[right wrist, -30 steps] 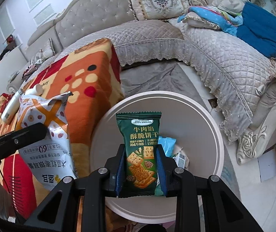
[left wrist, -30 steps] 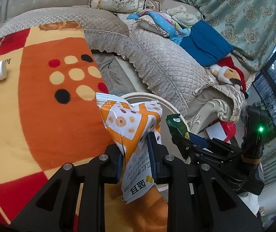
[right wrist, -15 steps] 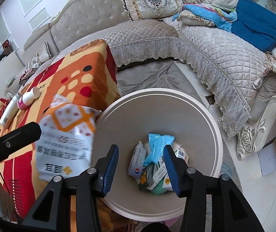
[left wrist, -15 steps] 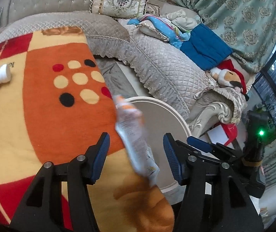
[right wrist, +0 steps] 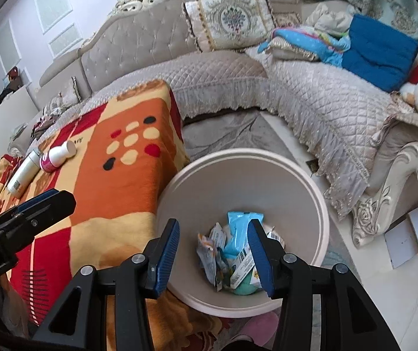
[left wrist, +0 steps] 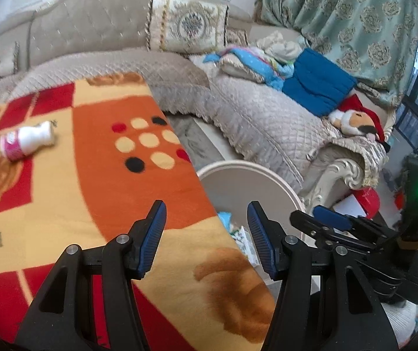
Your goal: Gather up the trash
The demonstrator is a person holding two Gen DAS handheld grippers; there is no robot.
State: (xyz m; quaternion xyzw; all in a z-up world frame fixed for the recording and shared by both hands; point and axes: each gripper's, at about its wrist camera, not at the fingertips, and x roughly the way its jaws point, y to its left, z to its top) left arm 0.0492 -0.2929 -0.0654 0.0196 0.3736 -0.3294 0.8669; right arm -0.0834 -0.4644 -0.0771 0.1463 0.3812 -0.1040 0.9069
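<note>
Both empty, fingers wide: left gripper (left wrist: 206,228) above the orange blanket (left wrist: 138,193), right gripper (right wrist: 213,245) over the trash bin (right wrist: 323,204); snack wrappers (right wrist: 232,257) between its fingers (piled at the bottom); yogurt bottle (left wrist: 26,142) far left

bin (right wrist: 320,201) on floor, touching right edge of blanket (right wrist: 127,193) | wrappers (right wrist: 232,257) inside bin, at bottom | two bottles (right wrist: 56,156) on blanket, far left of bin | sofa (right wrist: 311,99) behind and right of bin | cushion (right wrist: 229,20) on sofa, behind bin
</note>
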